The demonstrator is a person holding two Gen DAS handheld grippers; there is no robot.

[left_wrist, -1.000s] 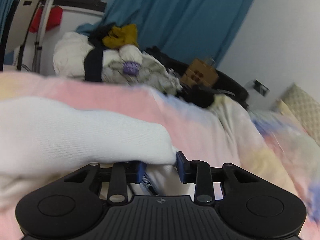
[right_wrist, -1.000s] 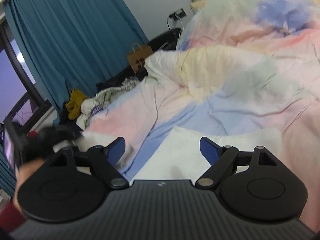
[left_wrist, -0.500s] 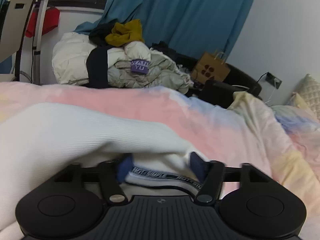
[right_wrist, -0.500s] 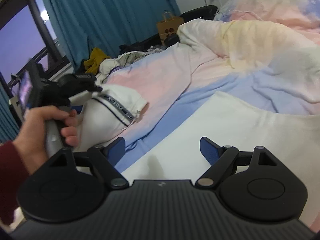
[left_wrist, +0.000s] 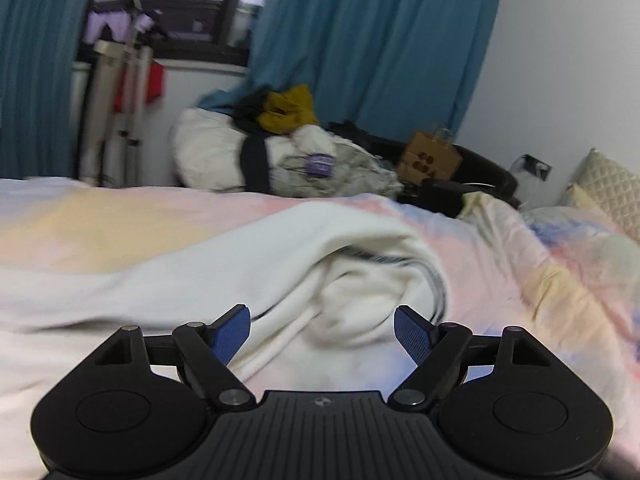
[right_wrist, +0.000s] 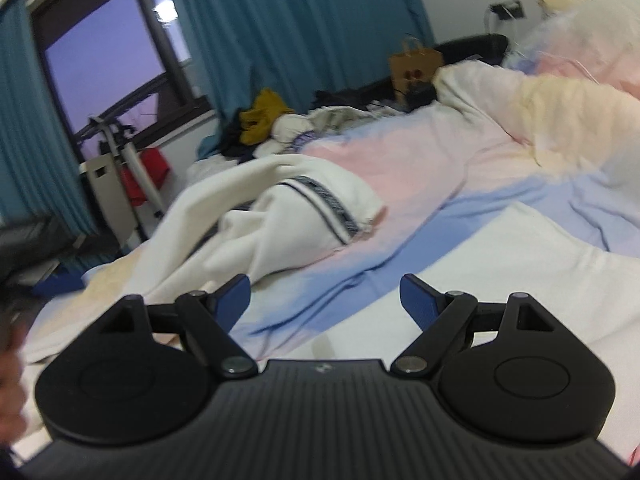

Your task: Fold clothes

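Observation:
A white garment [left_wrist: 248, 264] with a dark striped band lies in a loose heap on the pastel bedspread [left_wrist: 552, 280]. My left gripper [left_wrist: 322, 330] is open and empty just in front of the heap. In the right wrist view the same garment [right_wrist: 288, 216] shows its striped band, and a flat white part [right_wrist: 500, 264] runs toward the lower right. My right gripper [right_wrist: 324, 300] is open and empty above the blue patch of bedspread [right_wrist: 400, 256], between the heap and the flat part.
A pile of other clothes [left_wrist: 288, 152] sits past the far edge of the bed, with a brown paper bag [left_wrist: 432, 158] and a black case beside it. Blue curtains [left_wrist: 360, 40], a window and a folded stand [left_wrist: 120, 112] are behind. Pillows [left_wrist: 608, 188] lie at right.
My left gripper opened, let go of the white garment and pulled back; the garment now lies in a heap on the bed. My right gripper stayed open and turned toward the heap.

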